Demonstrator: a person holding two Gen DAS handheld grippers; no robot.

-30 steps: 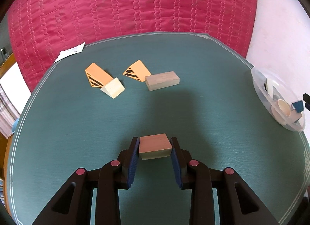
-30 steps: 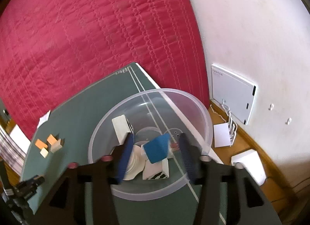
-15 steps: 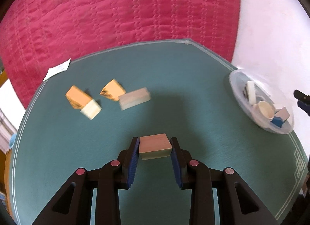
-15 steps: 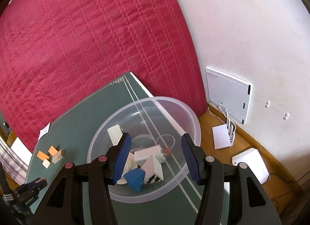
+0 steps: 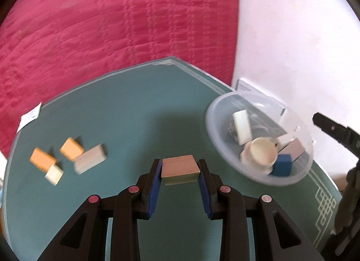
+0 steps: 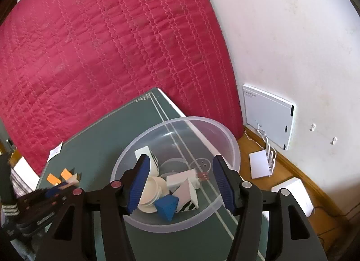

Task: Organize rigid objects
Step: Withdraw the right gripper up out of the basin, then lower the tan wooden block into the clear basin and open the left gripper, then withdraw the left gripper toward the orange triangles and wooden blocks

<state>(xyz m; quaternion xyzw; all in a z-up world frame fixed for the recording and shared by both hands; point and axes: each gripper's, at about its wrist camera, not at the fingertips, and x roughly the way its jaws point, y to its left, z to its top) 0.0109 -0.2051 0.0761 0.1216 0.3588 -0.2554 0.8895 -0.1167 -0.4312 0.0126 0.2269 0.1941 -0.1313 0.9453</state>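
The clear bowl (image 5: 258, 139) has swung from the far right edge of the left wrist view to sit ahead and to the right of the left gripper (image 5: 180, 171), while the blue wedge (image 6: 167, 207) has dropped from between the fingers of the right gripper (image 6: 180, 180) into the bowl. The left fingers are clamped on the short ends of a wooden block (image 5: 180, 168), its long axis running straight across between the pads, held clear above the green bench (image 5: 126, 112). The block is tan on top with a paler front face, plain and square-edged. The right fingers are opening, nothing between them, poised over the bowl's pile of white pieces. The left hand is the one carrying; the bowl lies near, off its right fingertip. Four loose blocks (image 5: 67, 157) remain on the bench at left.
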